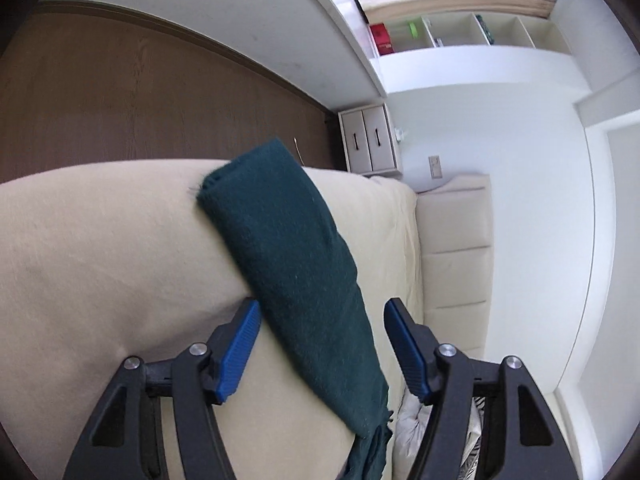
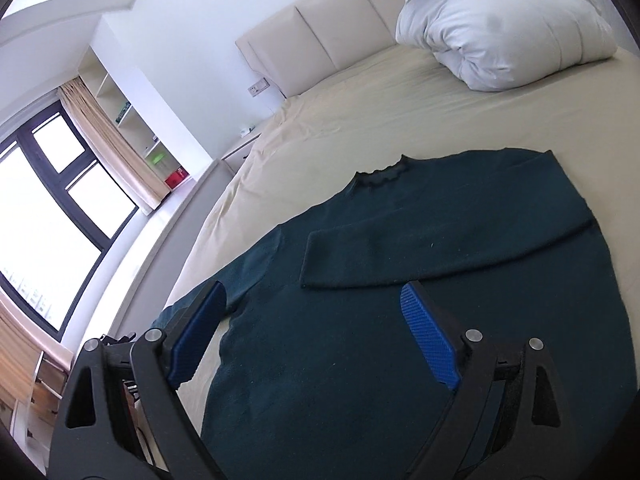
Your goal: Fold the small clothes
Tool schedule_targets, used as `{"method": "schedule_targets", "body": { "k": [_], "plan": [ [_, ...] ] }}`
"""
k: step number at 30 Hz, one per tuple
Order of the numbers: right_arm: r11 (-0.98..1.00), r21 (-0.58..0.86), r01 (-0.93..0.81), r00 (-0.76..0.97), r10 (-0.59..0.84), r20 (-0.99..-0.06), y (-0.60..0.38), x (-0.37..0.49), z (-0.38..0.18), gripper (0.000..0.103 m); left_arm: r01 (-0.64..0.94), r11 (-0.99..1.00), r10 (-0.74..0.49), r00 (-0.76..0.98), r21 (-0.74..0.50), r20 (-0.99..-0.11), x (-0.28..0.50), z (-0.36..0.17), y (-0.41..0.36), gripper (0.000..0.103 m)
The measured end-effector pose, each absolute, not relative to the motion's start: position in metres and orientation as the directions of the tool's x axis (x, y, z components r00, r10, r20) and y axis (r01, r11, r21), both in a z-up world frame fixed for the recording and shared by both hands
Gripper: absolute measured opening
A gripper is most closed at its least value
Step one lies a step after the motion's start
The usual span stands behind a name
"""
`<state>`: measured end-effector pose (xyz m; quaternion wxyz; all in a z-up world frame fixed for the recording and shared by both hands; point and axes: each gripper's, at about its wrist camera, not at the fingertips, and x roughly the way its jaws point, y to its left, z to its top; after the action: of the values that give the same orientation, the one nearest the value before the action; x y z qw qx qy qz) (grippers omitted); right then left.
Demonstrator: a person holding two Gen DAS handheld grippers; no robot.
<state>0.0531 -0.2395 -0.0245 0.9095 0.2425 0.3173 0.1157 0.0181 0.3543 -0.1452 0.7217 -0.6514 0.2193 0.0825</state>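
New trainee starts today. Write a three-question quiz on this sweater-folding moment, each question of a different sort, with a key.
1. True or false: one sleeve of the green sweater is folded across its body.
2. The left gripper is: A) shut on the other sleeve B) open around it C) away from it.
3. Fill in: the right gripper hovers ____ over the sweater.

Key: 1 true; 2 B; 3 open.

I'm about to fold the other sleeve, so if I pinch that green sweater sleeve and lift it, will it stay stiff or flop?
It will probably flop: the sleeve is soft knit lying limp on the bed. The sweater looks thick, so it may drag some. Its fuzzy surface should give the open left hand-held gripper good hold.
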Motion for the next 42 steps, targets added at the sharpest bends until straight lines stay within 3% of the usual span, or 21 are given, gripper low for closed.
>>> {"method": "schedule_targets", "body": {
  "k": [1, 7, 10, 15, 18, 21, 24, 27, 29, 32, 36, 39, 42],
  "plan": [
    [0.854, 0.516, -0.056, 0.770, 0.366, -0.522, -0.236, 0.050, -0.024, 0.089, -0.404, 0.108, -0.159, 0.895, -0.908, -0.417, 0.020, -0.150, 0.358, 0.063],
    [0.849, 0.527, -0.045, 0.763, 0.370, -0.530, -0.238, 0.049, -0.028, 0.087, -0.451, 0.078, -0.129, 0.880, -0.889, -0.458, 0.046, -0.166, 0.375, 0.012],
    [0.844, 0.534, -0.047, 0.766, 0.374, -0.524, -0.246, 0.048, -0.031, 0.086, -0.467, 0.123, -0.113, 0.870, -0.876, -0.480, 0.055, -0.159, 0.381, 0.008],
    [0.837, 0.547, -0.020, 0.775, 0.358, -0.520, -0.273, 0.038, -0.040, 0.084, -0.380, 0.462, -0.116, 0.870, -0.801, -0.480, 0.085, -0.081, 0.321, 0.008],
    [0.821, 0.571, 0.015, 0.782, 0.346, -0.519, -0.293, 0.033, -0.052, 0.084, -0.216, 0.698, -0.199, 0.857, -0.683, -0.474, 0.114, -0.024, 0.240, 0.008],
    [0.802, 0.595, 0.051, 0.786, 0.335, -0.519, -0.310, 0.026, -0.064, 0.084, 0.011, 0.874, -0.286, 0.819, -0.486, -0.497, 0.130, 0.017, 0.126, 0.008],
    [0.783, 0.617, 0.080, 0.792, 0.326, -0.516, -0.329, 0.018, -0.075, 0.084, 0.182, 0.928, -0.340, 0.769, -0.324, -0.542, 0.133, 0.019, 0.026, 0.009],
    [0.768, 0.632, 0.106, 0.787, 0.324, -0.525, -0.346, 0.015, -0.086, 0.084, 0.290, 0.926, -0.377, 0.697, -0.242, -0.609, 0.129, -0.014, -0.049, 0.009],
    [0.761, 0.637, 0.120, 0.778, 0.326, -0.537, -0.356, 0.016, -0.094, 0.084, 0.318, 0.923, -0.379, 0.651, -0.218, -0.657, 0.131, -0.042, -0.072, 0.011],
    [0.762, 0.633, 0.138, 0.744, 0.342, -0.574, -0.364, 0.024, -0.105, 0.084, 0.346, 0.920, -0.364, 0.585, -0.183, -0.725, 0.137, -0.077, -0.087, 0.026],
    [0.747, 0.649, 0.144, 0.707, 0.381, -0.596, -0.364, 0.049, -0.113, 0.085, 0.357, 0.916, -0.369, 0.563, -0.185, -0.740, 0.121, -0.090, -0.076, 0.051],
    [0.735, 0.670, 0.108, 0.679, 0.438, -0.590, -0.352, 0.078, -0.116, 0.085, 0.367, 0.914, -0.371, 0.581, -0.174, -0.725, 0.104, -0.083, -0.063, 0.078],
    [0.723, 0.685, 0.086, 0.636, 0.489, -0.597, -0.335, 0.107, -0.124, 0.085, 0.389, 0.895, -0.419, 0.564, -0.219, -0.712, 0.086, -0.077, -0.044, 0.081]
  ]
}}
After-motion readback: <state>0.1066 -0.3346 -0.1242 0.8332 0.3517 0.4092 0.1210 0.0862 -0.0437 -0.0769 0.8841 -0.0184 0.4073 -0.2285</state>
